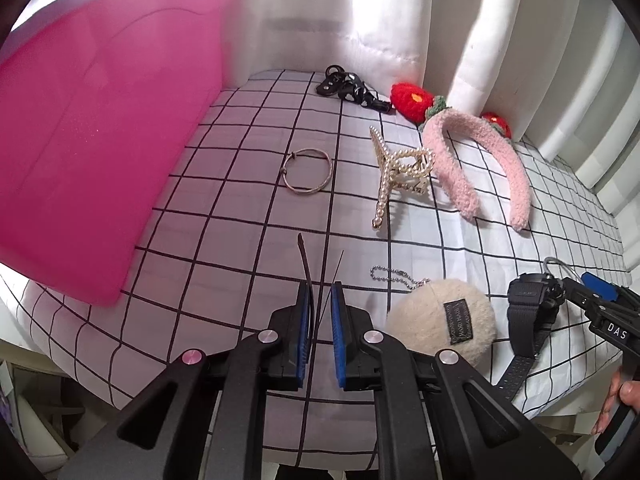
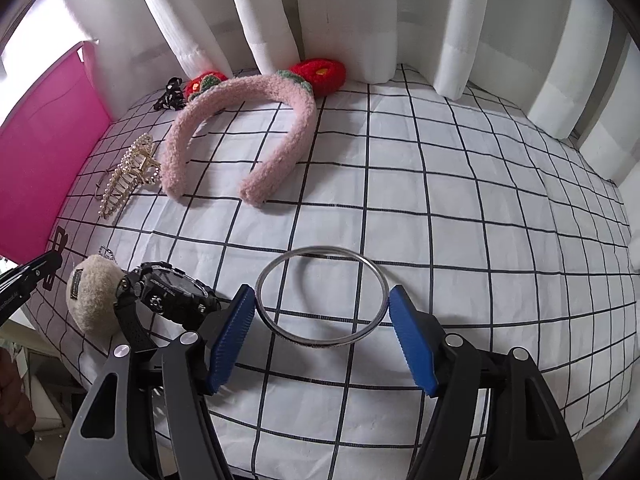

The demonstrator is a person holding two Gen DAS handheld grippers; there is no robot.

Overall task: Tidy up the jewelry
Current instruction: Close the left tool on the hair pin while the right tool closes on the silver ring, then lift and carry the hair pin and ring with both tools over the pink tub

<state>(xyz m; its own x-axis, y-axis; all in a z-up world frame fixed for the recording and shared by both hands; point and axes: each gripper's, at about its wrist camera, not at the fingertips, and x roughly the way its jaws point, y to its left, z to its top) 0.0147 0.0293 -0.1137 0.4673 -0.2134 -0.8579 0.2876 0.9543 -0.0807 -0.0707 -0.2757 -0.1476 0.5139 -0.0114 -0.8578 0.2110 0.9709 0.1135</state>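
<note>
My left gripper is shut on a thin dark strand that sticks up past the blue pads, above the checked cloth. My right gripper is shut on a silver bangle. Both pads press its sides, and it hangs just above the cloth with its shadow below. A black watch and a cream fluffy pom charm lie left of the right gripper. The same pom charm and watch lie right of the left gripper.
A pink plastic box stands at the left. On the cloth lie a thin wire bangle, a pearl claw clip, a pink fuzzy headband with red flowers and a black clip. White curtains hang behind. The table's front edge is near.
</note>
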